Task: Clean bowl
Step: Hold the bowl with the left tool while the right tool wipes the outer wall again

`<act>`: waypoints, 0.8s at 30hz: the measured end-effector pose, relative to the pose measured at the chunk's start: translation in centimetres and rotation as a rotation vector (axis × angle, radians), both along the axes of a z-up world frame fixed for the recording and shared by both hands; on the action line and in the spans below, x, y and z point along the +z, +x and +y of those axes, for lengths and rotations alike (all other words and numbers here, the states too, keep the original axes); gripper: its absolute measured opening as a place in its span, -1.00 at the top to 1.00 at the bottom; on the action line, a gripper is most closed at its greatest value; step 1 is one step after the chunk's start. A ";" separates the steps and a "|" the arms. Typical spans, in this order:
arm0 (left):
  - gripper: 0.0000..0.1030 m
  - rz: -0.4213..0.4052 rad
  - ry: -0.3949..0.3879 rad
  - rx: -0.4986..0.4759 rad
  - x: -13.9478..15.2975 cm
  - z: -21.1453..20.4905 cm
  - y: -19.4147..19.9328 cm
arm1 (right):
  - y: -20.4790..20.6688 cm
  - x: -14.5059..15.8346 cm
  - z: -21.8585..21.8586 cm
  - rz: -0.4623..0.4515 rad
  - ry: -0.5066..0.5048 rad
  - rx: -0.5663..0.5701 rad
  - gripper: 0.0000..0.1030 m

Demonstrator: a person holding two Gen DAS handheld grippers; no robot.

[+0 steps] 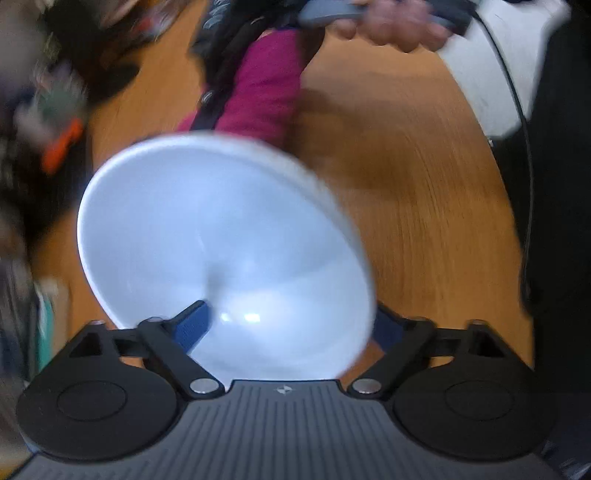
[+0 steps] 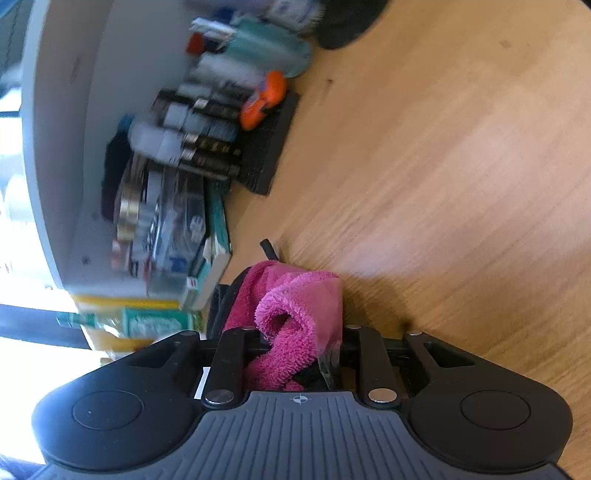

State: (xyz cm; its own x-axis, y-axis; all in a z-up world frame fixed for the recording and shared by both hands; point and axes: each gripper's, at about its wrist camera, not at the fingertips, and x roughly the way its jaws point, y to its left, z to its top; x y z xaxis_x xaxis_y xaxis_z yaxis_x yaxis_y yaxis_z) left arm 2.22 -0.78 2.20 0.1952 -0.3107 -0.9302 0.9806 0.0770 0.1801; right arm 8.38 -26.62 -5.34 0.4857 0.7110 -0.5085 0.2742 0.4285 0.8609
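Note:
A white bowl point(image 1: 221, 236) fills the left wrist view, blurred and tilted over the wooden table point(image 1: 424, 206). My left gripper point(image 1: 290, 325) stands open wide around its near wall. The left blue pad point(image 1: 192, 325) shows inside the bowl, the right pad point(image 1: 388, 328) outside the rim, and neither presses on it. My right gripper point(image 2: 291, 306) is shut on a bunched pink cloth point(image 2: 299, 314) just above the table point(image 2: 443, 184). In the left wrist view, that cloth point(image 1: 266, 85) hangs beyond the bowl, below a hand point(image 1: 391, 26) on the grey handle.
A cluttered row of bottles, tins and boxes point(image 2: 184, 155) lines the white wall on the left, with an orange object point(image 2: 264, 99) on a black mat point(image 2: 269, 147). A white block point(image 1: 487, 74) and a black cable point(image 1: 517, 122) stand at the table's right edge.

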 end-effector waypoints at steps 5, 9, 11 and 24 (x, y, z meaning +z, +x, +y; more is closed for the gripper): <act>-0.81 0.054 0.019 0.040 0.1 -0.7 3.1 | -0.2 -0.2 0.5 0.043 0.039 0.019 0.54; -0.79 0.164 -0.051 0.169 0.9 0.3 7.0 | -0.9 -0.6 0.4 0.076 0.081 0.016 0.52; -0.78 0.273 -0.131 0.294 1.2 0.8 9.9 | -1.2 -0.8 0.3 0.089 0.096 0.017 0.52; -0.43 0.796 -0.222 0.685 0.0 2.0 14.3 | -2.5 3.2 -2.1 -0.016 0.257 -0.009 0.48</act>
